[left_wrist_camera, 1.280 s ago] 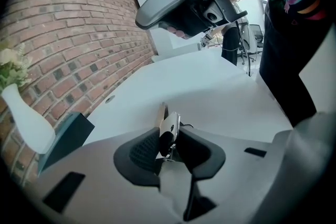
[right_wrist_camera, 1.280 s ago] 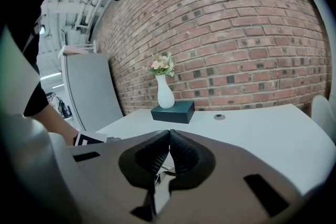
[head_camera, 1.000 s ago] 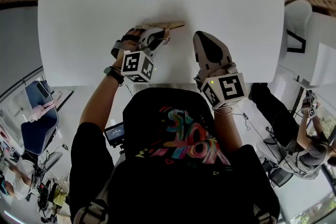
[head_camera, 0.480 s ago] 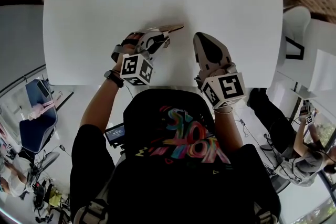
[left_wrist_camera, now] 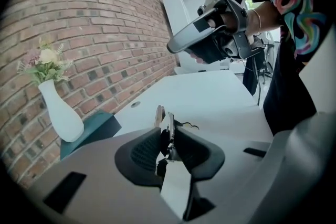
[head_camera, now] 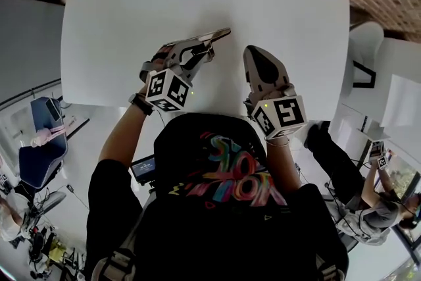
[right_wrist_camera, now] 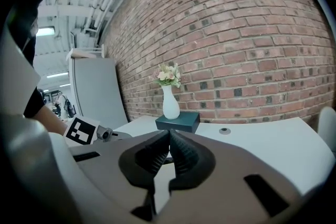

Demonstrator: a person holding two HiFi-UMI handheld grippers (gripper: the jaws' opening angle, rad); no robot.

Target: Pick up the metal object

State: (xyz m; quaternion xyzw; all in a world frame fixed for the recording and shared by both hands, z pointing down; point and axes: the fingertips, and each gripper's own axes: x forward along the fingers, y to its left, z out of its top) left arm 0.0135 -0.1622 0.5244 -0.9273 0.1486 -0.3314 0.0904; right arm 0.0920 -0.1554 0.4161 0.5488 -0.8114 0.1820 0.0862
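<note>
The left gripper is clenched on the metal object, a thin flat strip. It is taken edge-on so the pads bear on its broad faces. The free end projects past the jaws at the centre of the head view, seemingly just above the white table. The right gripper is closed and empty. It is parked at centre right, probably to stay clear of the lift.
</note>
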